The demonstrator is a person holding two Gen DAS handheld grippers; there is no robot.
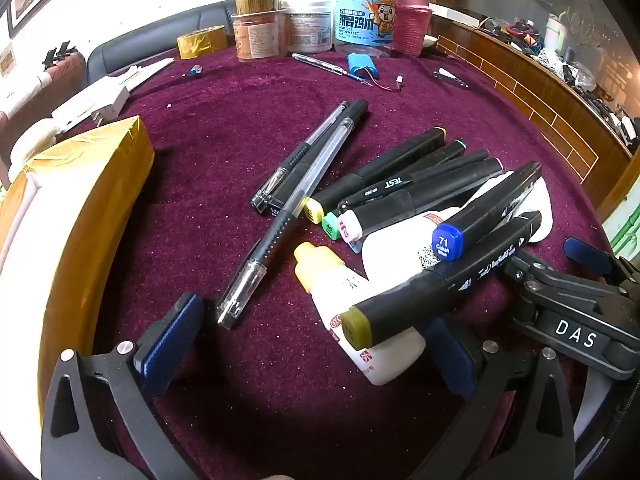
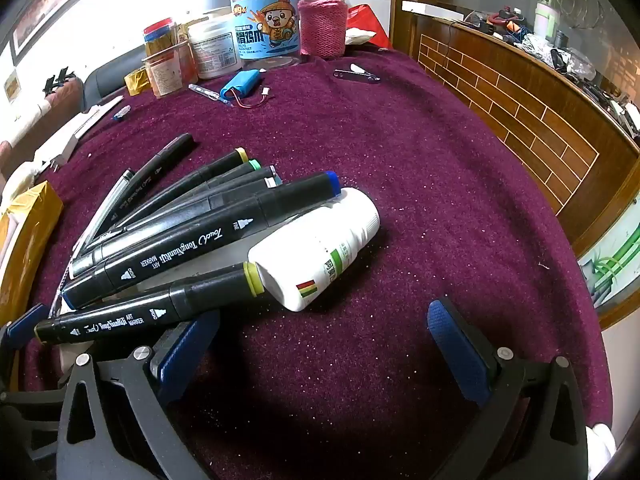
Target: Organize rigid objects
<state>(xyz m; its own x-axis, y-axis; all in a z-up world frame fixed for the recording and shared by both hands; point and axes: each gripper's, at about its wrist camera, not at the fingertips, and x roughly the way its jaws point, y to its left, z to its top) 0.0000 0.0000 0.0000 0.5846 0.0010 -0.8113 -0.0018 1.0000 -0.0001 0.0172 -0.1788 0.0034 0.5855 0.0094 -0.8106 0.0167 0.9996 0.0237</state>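
So, both tongs were hanging wide open over the purple counter (image 2: 400,140) and nothing was in either of them. The left tongs (image 1: 316,344) pointed down at the near end of the pile, and the right tongs (image 2: 324,352) sat just beside it, on the side where the white pill bottle (image 2: 320,248) lay tipped over.

The stuff to sort was all in one heap in the middle: a fan of black markers (image 1: 400,176) lying side by side, a blue-capped marker (image 1: 480,216) and an olive-capped marker (image 1: 420,300) resting on top of the bottles, a small glue bottle with a yellow cap (image 1: 340,292) underneath, and a couple of clear pens (image 1: 308,168) crossed over each other off to the left. A gold box (image 1: 92,184) sat at the left edge, which I'd guess was the drop spot, but I couldn't tell for sure.

If I were doing it, I'd take the olive-capped one first since it was on top and nearest. Grab it mid-barrel, pads across the barrel, because it's round and will roll or pivot if pinched near the cap. Lift straight up so it doesn't drag the blue one off. The pill bottle looked ready to roll too, so I'd avoid nudging it.
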